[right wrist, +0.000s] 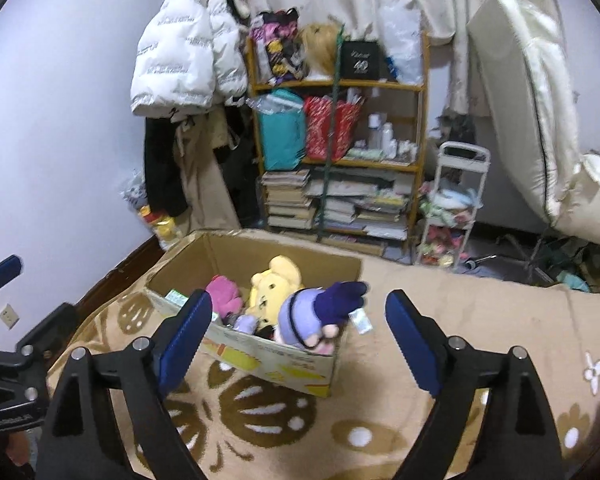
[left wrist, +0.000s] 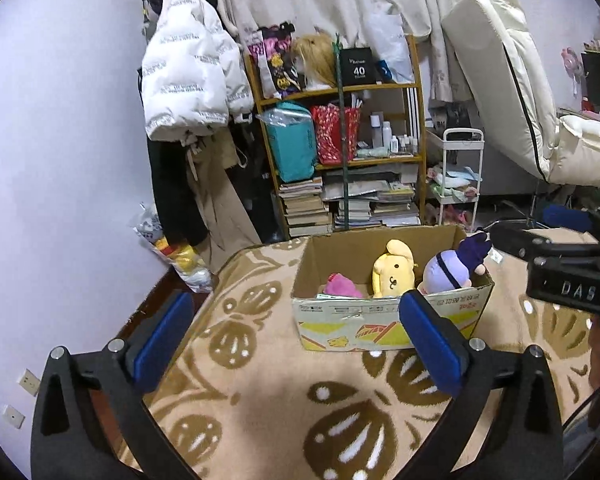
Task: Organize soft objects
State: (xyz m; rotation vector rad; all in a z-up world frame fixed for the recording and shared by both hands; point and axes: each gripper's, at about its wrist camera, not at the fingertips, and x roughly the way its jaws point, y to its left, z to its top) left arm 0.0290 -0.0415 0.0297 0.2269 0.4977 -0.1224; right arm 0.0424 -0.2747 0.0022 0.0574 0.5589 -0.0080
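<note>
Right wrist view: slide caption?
Open right gripper above cardboard box holding yellow, pink and purple plush toys.

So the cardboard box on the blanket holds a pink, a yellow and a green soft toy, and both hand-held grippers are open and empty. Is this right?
Not quite: the third toy is purple, not green, as the right wrist view shows. The rest holds: cardboard box, blanket, pink toy, yellow toy, left hand-held gripper and right hand-held gripper open and empty.

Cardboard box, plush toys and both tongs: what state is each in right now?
Brown cardboard box: open-topped, upright on the patterned blanket.
Yellow dog plush: in the box.
Pink plush: in the box.
Purple-hatted lilac plush: in the box's corner, poking above the rim.
Left tongs: open, empty.
Right tongs: open, empty.
</note>
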